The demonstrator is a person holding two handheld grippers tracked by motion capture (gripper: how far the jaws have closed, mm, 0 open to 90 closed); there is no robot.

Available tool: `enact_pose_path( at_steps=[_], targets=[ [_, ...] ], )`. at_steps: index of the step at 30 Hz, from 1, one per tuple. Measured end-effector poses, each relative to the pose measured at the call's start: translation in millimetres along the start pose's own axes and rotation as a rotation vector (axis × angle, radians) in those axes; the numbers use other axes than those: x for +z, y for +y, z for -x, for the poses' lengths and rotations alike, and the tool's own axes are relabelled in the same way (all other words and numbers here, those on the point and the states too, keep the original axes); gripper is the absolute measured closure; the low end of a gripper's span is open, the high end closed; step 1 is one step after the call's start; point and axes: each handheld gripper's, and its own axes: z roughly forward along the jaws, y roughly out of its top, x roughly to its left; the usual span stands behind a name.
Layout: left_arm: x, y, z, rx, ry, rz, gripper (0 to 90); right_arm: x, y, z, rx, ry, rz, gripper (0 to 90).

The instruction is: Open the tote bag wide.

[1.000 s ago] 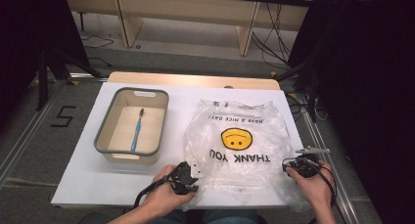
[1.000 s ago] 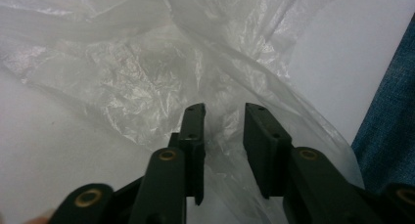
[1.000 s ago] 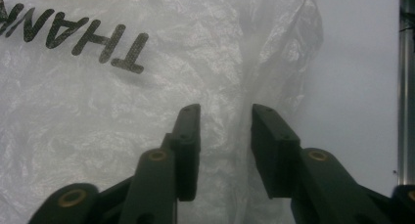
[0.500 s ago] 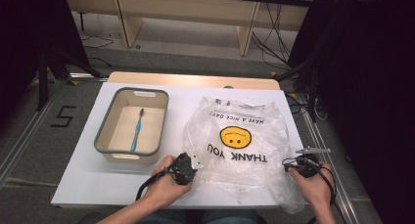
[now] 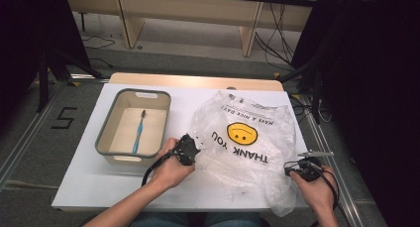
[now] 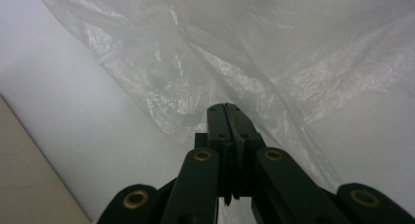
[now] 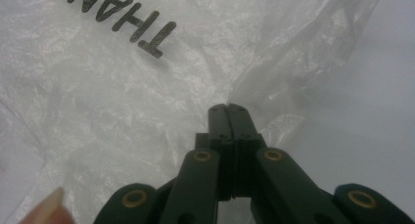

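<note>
Bag-opening is in hand — both grippers, left gripper and right gripper, are clenched on the plastic bag lying flat on the table — next, judging by this, 2 edges pull apart.

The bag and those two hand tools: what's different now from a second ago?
The left gripper has moved up the table along the bag's left edge, lifting that edge with it. The jaws of both grippers have just been closing and now stand shut, each pinching bag film between its fingers. The right gripper kept its place at the bag's right corner. The tray and toothbrush are unchanged.
</note>
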Motion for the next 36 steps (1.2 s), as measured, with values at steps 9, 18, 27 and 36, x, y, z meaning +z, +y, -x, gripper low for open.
enact_pose_path(
  at_steps=[9, 18, 27, 36],
  targets=[
    [11.1, 13.8, -16.0, -0.084, 0.057, 0.015, 89.0, -1.5, -5.1, -12.8, 0.004, 0.044, -0.023, 90.0],
    [15.8, 28.6, -31.8, -0.131, 0.099, 0.05, 85.4, -1.3, -7.1, -27.6, -0.021, 0.08, -0.047, 90.0],
    [20.8, 31.2, -47.4, -0.159, 0.14, 0.059, 83.3, -0.9, -9.1, -38.2, -0.036, 0.115, -0.069, 87.2],
    [9.4, 30.0, -47.3, -0.152, 0.142, 0.114, 63.6, -14.2, -5.5, -33.8, -0.033, 0.029, 0.041, 64.8]
  ],
)
